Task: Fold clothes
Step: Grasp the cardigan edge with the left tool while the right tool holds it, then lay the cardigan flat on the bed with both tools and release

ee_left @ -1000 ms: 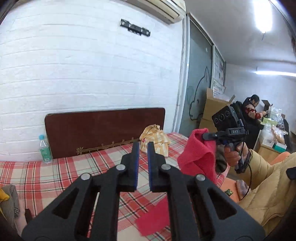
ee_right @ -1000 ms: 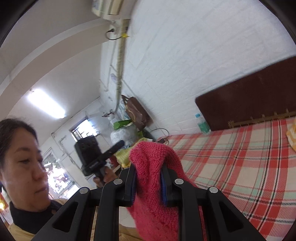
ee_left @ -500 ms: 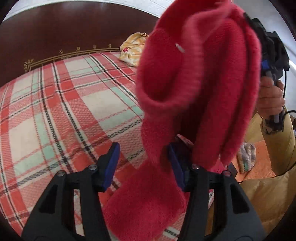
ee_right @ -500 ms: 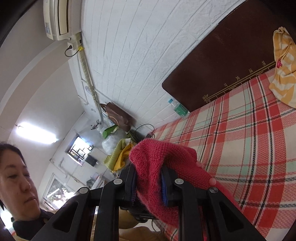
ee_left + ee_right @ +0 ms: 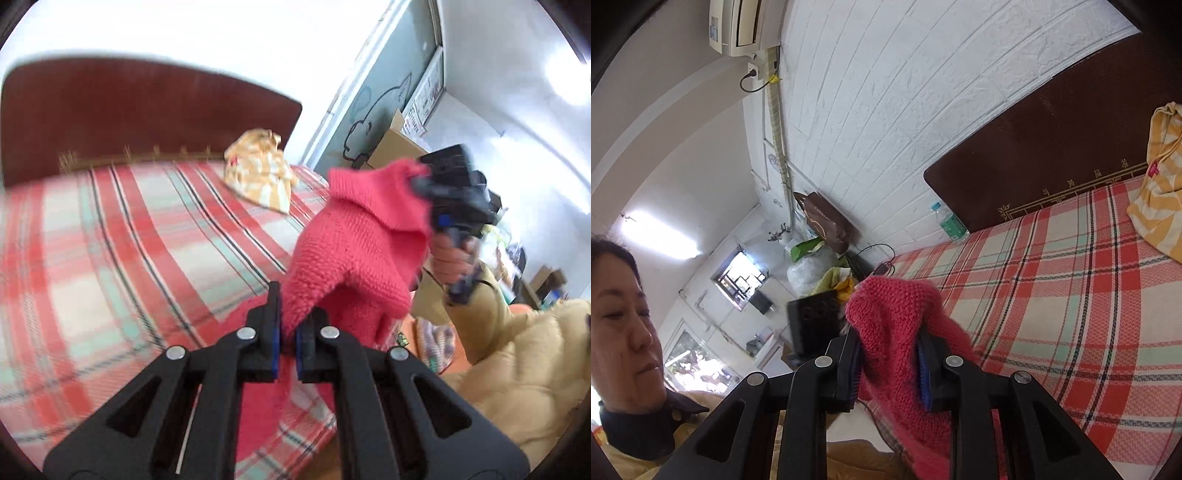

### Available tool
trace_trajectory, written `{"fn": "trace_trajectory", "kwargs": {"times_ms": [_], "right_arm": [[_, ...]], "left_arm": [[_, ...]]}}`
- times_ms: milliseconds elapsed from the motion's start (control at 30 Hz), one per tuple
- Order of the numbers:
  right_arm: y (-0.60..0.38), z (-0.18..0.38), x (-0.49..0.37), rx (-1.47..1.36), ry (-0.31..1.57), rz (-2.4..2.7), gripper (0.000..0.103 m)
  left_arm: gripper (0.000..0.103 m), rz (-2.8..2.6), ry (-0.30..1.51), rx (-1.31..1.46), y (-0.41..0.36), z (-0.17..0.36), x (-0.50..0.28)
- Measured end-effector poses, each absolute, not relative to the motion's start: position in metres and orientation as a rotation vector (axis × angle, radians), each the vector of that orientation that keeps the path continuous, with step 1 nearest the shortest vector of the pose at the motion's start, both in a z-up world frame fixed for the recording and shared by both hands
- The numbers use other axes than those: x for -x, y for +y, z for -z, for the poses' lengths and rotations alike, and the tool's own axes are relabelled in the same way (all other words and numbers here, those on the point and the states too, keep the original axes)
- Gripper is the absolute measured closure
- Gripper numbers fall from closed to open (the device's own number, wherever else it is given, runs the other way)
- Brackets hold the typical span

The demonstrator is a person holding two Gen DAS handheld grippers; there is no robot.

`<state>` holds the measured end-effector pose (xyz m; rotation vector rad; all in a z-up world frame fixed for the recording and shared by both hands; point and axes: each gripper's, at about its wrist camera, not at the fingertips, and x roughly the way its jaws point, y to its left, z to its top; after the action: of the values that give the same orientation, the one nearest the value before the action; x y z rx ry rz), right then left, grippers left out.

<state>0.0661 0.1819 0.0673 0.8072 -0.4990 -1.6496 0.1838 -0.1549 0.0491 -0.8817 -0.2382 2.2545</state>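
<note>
A red knitted garment (image 5: pixel 354 243) hangs in the air above the plaid bed (image 5: pixel 122 251), stretched between both grippers. My left gripper (image 5: pixel 287 332) is shut on a lower edge of it. My right gripper (image 5: pixel 888 363) is shut on a thick bunch of the same garment (image 5: pixel 894 332); it shows in the left wrist view (image 5: pixel 448 195) holding the garment's upper corner. The garment's lower part drops below the jaws and is partly hidden.
A yellow-and-white cloth bundle (image 5: pixel 260 177) lies by the dark headboard (image 5: pixel 147 107). A water bottle (image 5: pixel 951 223) stands at the bed's far corner. Bags and clutter (image 5: pixel 820 243) sit by the wall. The person (image 5: pixel 620 325) stands at the bed's edge.
My left gripper was open around the hanging garment; now it has shut on an edge. The garment has been pulled out between the two grippers. The right gripper kept its hold.
</note>
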Motion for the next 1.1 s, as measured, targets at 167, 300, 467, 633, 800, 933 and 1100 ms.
{"fn": "trace_trajectory", "kwargs": {"times_ms": [167,300,467,633,800,933,1100], "right_arm": [[0.152,-0.036,0.009,-0.926,-0.484,1.683,0.078],[0.122,0.022,0.09,-1.149,-0.487,1.793,0.072],[0.098,0.067,0.133,-1.341,-0.268,1.988,0.055],[0.078,0.065,0.11,-1.266,-0.035,1.964,0.023],[0.041,0.074,0.071,-1.221,0.282,1.971,0.02],[0.024,0.091,0.05,-1.122,0.569,2.002,0.021],[0.069,0.068,0.089,-1.2,0.184,1.964,0.093]], "left_arm": [[0.096,-2.342,-0.169,1.104,-0.174,-0.071,-0.135],[0.096,-2.39,-0.219,1.381,-0.188,-0.027,-0.058],[0.095,-2.318,-0.292,1.619,-0.207,0.048,-0.004],[0.087,-2.269,-0.289,1.609,-0.211,0.061,-0.005],[0.086,-2.246,-0.216,1.63,-0.204,0.069,-0.003],[0.086,-2.233,-0.271,1.627,-0.207,0.07,0.006],[0.086,-2.233,-0.406,1.582,-0.219,0.058,0.023]]}}
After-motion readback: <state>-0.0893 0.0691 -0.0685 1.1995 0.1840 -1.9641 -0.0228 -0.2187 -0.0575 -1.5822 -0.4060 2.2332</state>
